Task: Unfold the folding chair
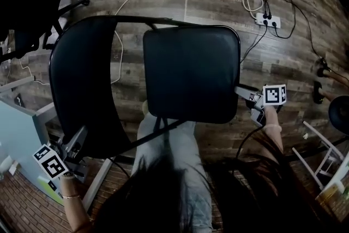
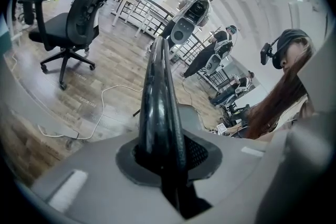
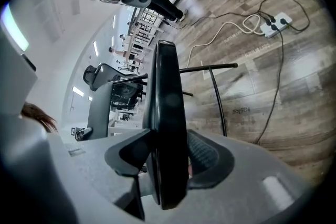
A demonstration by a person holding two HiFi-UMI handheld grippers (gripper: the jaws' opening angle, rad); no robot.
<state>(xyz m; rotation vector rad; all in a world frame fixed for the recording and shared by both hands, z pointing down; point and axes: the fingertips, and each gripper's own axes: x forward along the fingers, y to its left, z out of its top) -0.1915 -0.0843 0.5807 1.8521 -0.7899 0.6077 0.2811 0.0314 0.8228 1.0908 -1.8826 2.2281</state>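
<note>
Black backrest (image 1: 82, 84) is pinched at its edge by the left tongs (image 1: 80, 138); the seat (image 1: 191, 73), stretching from the right tongs (image 1: 241, 91) toward the left ones, is pinched by the right.

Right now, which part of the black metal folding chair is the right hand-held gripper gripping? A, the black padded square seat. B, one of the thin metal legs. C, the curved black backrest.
A: the right gripper view shows the right hand-held gripper with a jaw pressed on each face of the black padded seat, at its right edge in the head view.
</note>
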